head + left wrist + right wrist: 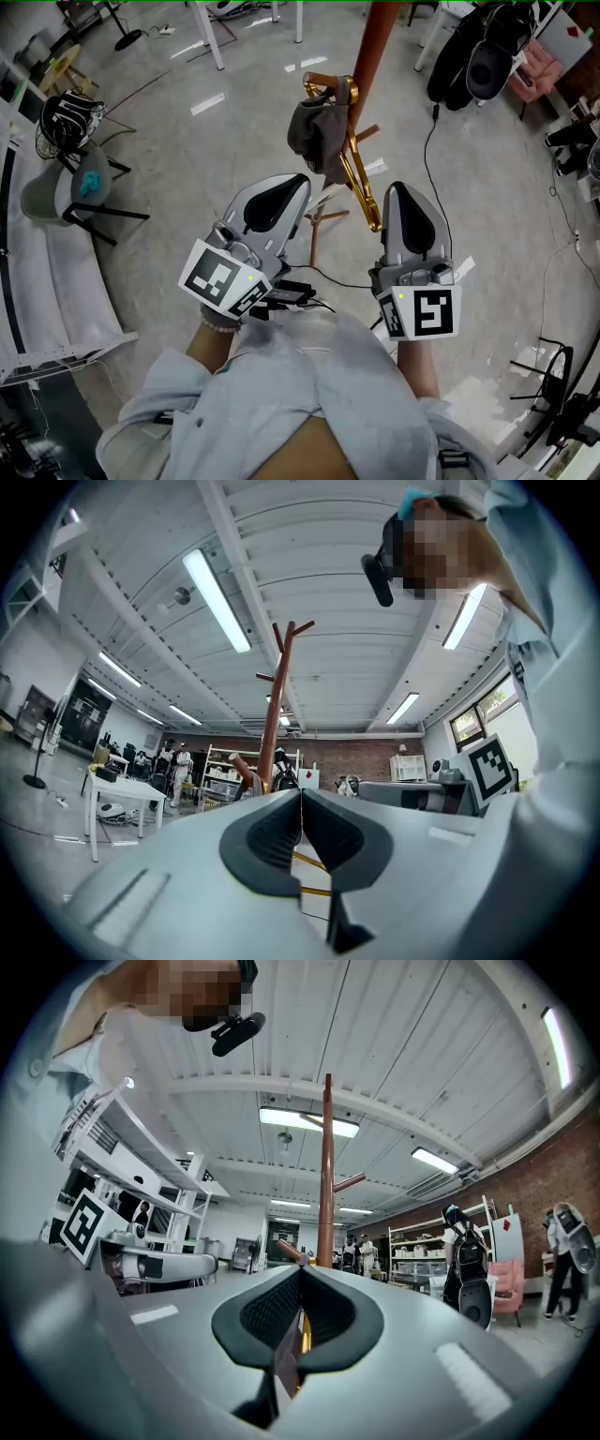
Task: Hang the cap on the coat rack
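Note:
A dark grey cap [317, 131] hangs on the upper end of a gold hook arm [356, 164] of the coat rack, beside its brown pole [373, 42]. My left gripper [300, 180] sits just below and left of the cap, apart from it, jaws shut and empty. My right gripper [398, 189] is right of the gold arm, also shut with nothing held. In the left gripper view the pads [281, 832] meet in a line, with the pole [275, 714] beyond. The right gripper view shows closed pads [328, 1312] and the pole [326, 1176] straight ahead.
A chair [84, 197] at the left carries a blue object, with a black bundle [70, 117] behind it. A black backpack [487, 56] hangs at the top right. A cable [429, 141] runs across the grey floor. White table legs [211, 33] stand at the back.

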### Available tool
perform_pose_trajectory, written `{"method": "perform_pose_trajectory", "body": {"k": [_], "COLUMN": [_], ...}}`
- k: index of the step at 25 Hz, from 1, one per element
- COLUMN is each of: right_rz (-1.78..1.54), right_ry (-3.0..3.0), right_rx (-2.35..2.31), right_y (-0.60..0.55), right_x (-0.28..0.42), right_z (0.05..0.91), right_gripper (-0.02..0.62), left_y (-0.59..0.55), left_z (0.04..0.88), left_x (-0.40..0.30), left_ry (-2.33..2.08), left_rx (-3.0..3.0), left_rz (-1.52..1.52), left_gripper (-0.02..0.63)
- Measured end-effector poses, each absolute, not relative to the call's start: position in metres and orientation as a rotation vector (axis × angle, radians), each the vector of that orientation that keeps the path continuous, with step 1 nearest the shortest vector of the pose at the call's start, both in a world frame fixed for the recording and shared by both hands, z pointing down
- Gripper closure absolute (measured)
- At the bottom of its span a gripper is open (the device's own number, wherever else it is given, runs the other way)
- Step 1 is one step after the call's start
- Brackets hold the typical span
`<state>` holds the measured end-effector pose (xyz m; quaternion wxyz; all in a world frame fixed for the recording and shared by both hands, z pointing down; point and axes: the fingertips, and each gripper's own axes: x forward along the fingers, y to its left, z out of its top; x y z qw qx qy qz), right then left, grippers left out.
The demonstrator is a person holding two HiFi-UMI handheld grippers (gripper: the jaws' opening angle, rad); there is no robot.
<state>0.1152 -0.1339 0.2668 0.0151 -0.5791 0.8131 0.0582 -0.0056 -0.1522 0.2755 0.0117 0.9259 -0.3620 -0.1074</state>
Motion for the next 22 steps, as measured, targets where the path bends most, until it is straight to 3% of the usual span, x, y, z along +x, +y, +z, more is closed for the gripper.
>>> {"method": "perform_pose_trajectory", "body": {"k": [22], "right_rz": [0.209], "right_ry": [2.574], "right_rx": [-1.812], "right_y": [-0.148], "right_x": [0.109], "right_z": [0.272], "right_gripper": [0.588], "left_y": [-0.167], "left_z": [0.286], "left_x": [-0.006], "left_ry": [-1.136], "left_rx": [2.877], "left_rz": [-0.299], "left_gripper": [0.600]}}
